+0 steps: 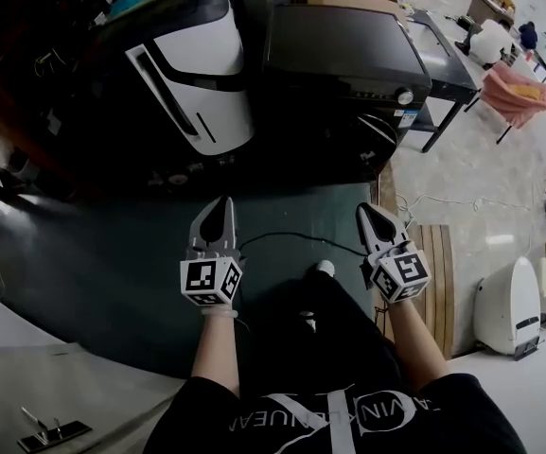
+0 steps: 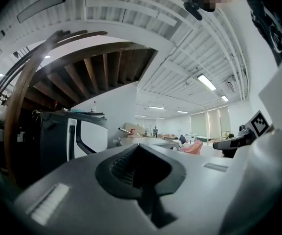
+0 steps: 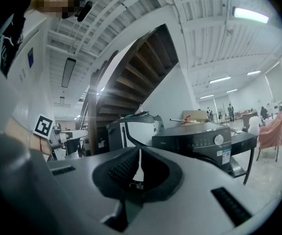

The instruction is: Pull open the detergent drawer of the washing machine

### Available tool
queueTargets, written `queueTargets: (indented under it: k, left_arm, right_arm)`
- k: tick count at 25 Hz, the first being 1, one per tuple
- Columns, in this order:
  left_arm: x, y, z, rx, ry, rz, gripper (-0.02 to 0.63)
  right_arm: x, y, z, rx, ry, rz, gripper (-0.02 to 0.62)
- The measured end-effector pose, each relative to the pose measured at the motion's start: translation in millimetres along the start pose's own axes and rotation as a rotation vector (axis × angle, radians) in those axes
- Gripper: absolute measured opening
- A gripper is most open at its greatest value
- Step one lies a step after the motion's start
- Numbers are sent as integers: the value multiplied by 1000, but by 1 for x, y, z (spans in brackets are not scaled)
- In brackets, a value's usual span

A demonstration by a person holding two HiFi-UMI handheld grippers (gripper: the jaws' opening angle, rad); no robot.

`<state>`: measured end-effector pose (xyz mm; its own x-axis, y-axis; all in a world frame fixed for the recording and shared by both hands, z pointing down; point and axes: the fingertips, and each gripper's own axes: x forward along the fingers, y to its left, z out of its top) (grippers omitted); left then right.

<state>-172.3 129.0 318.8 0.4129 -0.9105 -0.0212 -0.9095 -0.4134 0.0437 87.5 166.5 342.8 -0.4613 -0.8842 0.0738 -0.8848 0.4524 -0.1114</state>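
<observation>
Both the left tongs and the right tongs are pressed together, empty. The black front-loading washing machine stands well ahead of them, its detergent drawer indistinct. Tongs arriving closed could just bump the panel.

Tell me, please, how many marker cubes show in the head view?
2. One marker cube sits behind the left claw, lower centre-left; the other sits behind the right claw, lower centre-right. None seems hidden.

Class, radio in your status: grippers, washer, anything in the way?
Left gripper shut, empty. Right gripper shut, empty. Washer ahead, untouched. Cable lies between.
</observation>
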Motion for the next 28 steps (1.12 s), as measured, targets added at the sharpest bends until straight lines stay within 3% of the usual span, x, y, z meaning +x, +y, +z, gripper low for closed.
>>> queueTargets:
  k: [8,14,20,28]
  left_arm:
    - [63,-10,-10,-18,17,-52,11]
    - [114,-14,-27,-35,60,-93,72]
    - [166,-8,-46,-58,96,-104,89]
    - [226,-5,-79,-90,137,-113,91]
  right_arm:
    - [40,-17,-5,-5,29,40,21]
    - [74,-43,-13,6,63,57,21]
    - [115,-72,-30,13,118,72,21]
    - [172,-103,-45,9,124,42,21]
